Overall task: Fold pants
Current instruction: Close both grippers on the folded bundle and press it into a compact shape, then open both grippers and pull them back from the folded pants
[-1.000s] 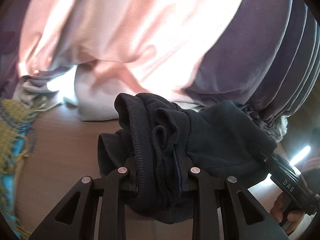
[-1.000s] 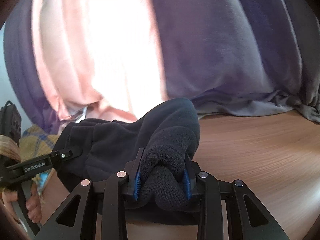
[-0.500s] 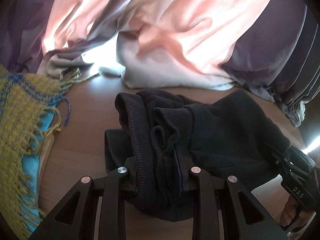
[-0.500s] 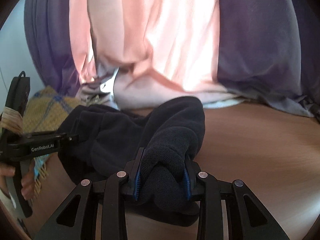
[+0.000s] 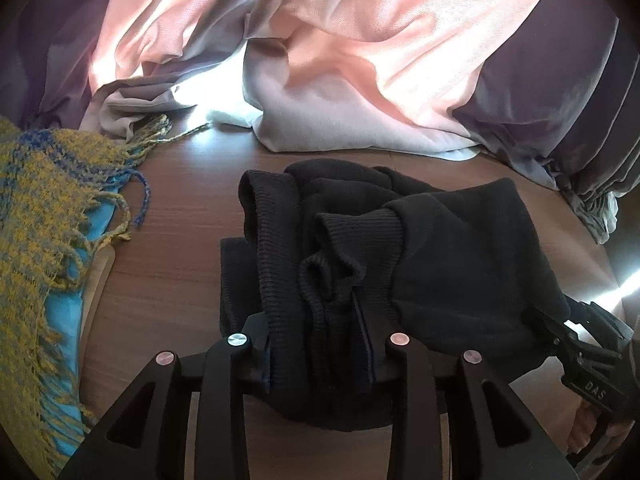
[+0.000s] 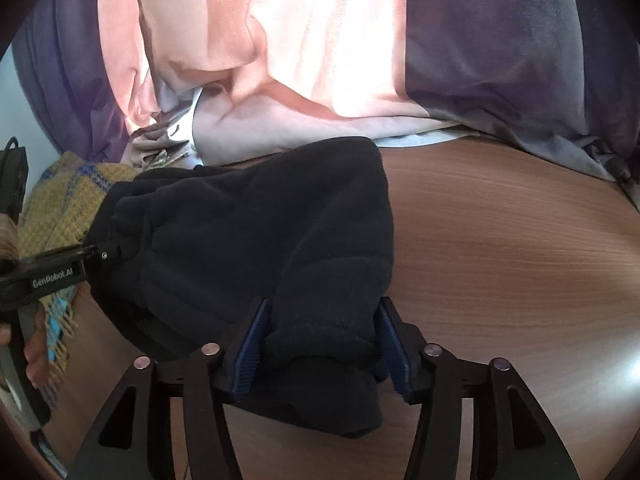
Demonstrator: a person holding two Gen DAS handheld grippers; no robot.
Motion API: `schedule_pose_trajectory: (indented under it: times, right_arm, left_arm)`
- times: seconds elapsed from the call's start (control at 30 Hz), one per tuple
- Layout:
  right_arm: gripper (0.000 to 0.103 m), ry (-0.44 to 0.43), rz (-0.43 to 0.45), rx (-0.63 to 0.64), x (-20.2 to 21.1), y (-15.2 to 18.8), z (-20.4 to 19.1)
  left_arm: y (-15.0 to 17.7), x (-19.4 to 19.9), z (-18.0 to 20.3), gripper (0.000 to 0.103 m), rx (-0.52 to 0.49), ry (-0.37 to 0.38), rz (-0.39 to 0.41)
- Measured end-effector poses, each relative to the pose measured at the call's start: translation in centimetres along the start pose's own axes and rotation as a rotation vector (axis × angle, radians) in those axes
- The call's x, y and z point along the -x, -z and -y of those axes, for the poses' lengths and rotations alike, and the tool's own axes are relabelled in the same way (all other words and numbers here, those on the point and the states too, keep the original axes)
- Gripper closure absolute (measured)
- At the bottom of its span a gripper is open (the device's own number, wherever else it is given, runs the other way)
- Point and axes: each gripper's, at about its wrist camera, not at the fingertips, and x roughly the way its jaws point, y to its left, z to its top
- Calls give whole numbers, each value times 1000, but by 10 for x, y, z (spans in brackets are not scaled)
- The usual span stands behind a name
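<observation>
We see black pants (image 5: 460,248), ribbed at the waistband, on a brown wood-grain table (image 6: 500,248). At the table's left edge lies a yellow-and-blue checked scarf (image 5: 36,200) with fringe. Along the far edge hang pink and purple curtains (image 5: 360,40). Our grippers are black with blue pads (image 6: 246,354).

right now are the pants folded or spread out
Folded, roughly: the pants sit bunched in thick layers on the table, waistband doubled over.
</observation>
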Motion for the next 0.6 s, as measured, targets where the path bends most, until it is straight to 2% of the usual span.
schedule_pose_trajectory:
  times: [0.1, 0.27, 0.3, 0.4, 0.53, 0.6]
  right_arm:
    - [47, 16, 24, 31, 10, 4, -3]
    - [45, 32, 132, 101, 40, 2, -9]
    - [45, 31, 144, 103, 46, 2, -9]
    - [35, 9, 182, 100, 68, 3, -7]
    - [33, -9, 237, 78, 97, 10, -1]
    - [24, 0, 262, 63, 113, 15, 3]
  left_arm:
    - [2, 6, 6, 63, -26, -47, 9]
    - [5, 39, 20, 62, -66, -145, 83]
    - [6, 46, 22, 58, -70, -152, 94]
    - [14, 80, 40, 49, -83, -168, 152]
    - [28, 116, 65, 39, -115, -186, 208]
    - [37, 130, 77, 36, -129, -194, 234]
